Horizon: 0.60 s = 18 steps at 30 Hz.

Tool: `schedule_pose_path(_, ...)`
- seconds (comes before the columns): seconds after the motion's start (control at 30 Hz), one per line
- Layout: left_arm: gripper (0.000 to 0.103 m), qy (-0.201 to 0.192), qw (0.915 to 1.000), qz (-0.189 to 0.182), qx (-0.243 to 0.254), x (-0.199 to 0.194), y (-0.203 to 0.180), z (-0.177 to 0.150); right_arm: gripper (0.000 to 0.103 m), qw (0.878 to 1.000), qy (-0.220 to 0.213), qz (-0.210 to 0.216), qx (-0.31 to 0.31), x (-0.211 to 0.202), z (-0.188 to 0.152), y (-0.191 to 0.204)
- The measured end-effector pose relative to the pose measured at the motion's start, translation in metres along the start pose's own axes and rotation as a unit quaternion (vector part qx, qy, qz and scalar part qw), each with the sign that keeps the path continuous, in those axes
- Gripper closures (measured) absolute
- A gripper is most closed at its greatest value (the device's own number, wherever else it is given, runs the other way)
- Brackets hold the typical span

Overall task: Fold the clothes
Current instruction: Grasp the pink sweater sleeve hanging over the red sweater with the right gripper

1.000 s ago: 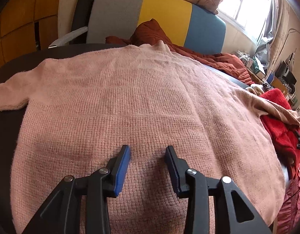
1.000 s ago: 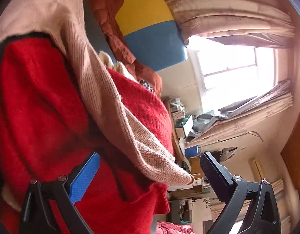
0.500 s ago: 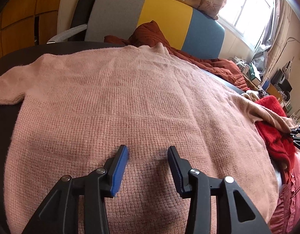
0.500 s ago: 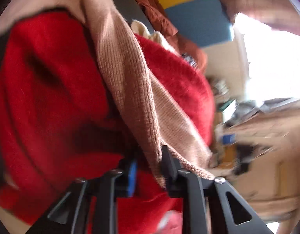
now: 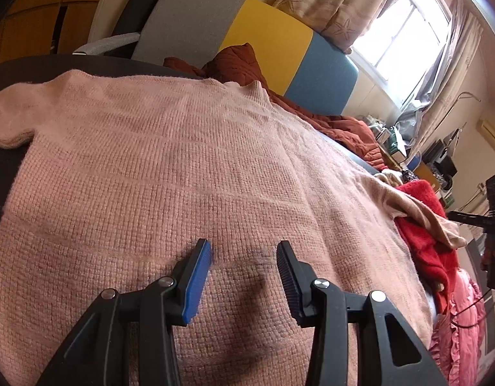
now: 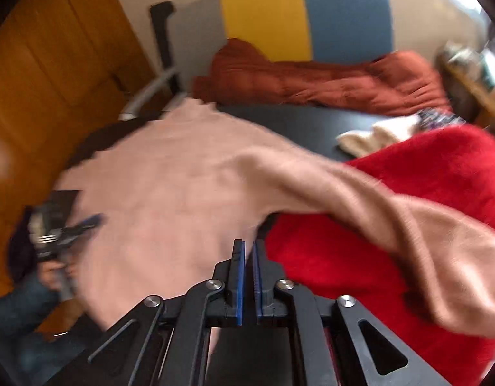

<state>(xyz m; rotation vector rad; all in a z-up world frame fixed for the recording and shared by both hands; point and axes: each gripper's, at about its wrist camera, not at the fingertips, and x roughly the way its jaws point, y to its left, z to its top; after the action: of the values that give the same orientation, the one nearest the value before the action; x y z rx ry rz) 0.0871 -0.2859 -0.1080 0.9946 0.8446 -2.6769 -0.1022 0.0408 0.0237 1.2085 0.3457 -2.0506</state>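
Pink knit sweater (image 5: 170,173) lies spread flat on the dark table (image 6: 299,122), its body right under and ahead of the left gripper (image 5: 244,254) — jaws apart, nothing between them, tips just above the knit near the hem. Right gripper (image 6: 248,251) has its pads almost together with a thin gap; blurred, so cannot tell if any fabric is pinched. The sweater's sleeve (image 6: 392,212) drapes over a red garment (image 6: 440,173) just right of that gripper.

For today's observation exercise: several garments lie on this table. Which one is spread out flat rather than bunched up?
The pink knit sweater, spread flat beneath the open left gripper. The red sweater and rust-brown quilted garment lie crumpled at the table's edges.
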Motion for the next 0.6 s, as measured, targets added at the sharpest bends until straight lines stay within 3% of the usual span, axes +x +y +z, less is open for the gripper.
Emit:
schedule_pose_path(0.1,0.060,-0.003,0.9998,-0.015,-0.013,-0.001,0.005,0.000,0.038,0.995,0.017,-0.096,-0.025,0.002,0.006,-0.010)
schedule_pose_path(0.2,0.060,-0.004,0.9997,-0.017,-0.016,0.000,0.006,0.000,0.034,0.984,0.037,-0.165,-0.050,0.002,0.004,-0.033)
schedule_pose_path(0.37,0.060,-0.004,0.9999,-0.010,-0.009,0.003,0.003,0.001,0.034,0.969,0.086,-0.214,-0.083,0.027,0.006,-0.073)
schedule_pose_path(0.47,0.060,-0.003,1.0000,-0.006,-0.006,0.003,0.003,0.001,0.045,0.956,0.129,-0.241,-0.106,0.048,0.000,-0.086)
schedule_pose_path(0.5,0.060,-0.003,1.0000,-0.005,-0.005,0.004,0.002,0.001,0.065,0.951,0.144,-0.249,-0.113,0.056,-0.003,-0.089)
schedule_pose_path(0.53,0.060,-0.003,1.0000,-0.003,-0.004,0.004,0.002,0.000,0.095,0.945,0.159,-0.257,-0.120,0.063,-0.005,-0.093)
schedule_pose_path(0.6,0.060,-0.004,1.0000,-0.004,-0.003,0.004,0.002,0.001,0.097,0.948,0.165,-0.249,-0.114,0.064,-0.008,-0.094)
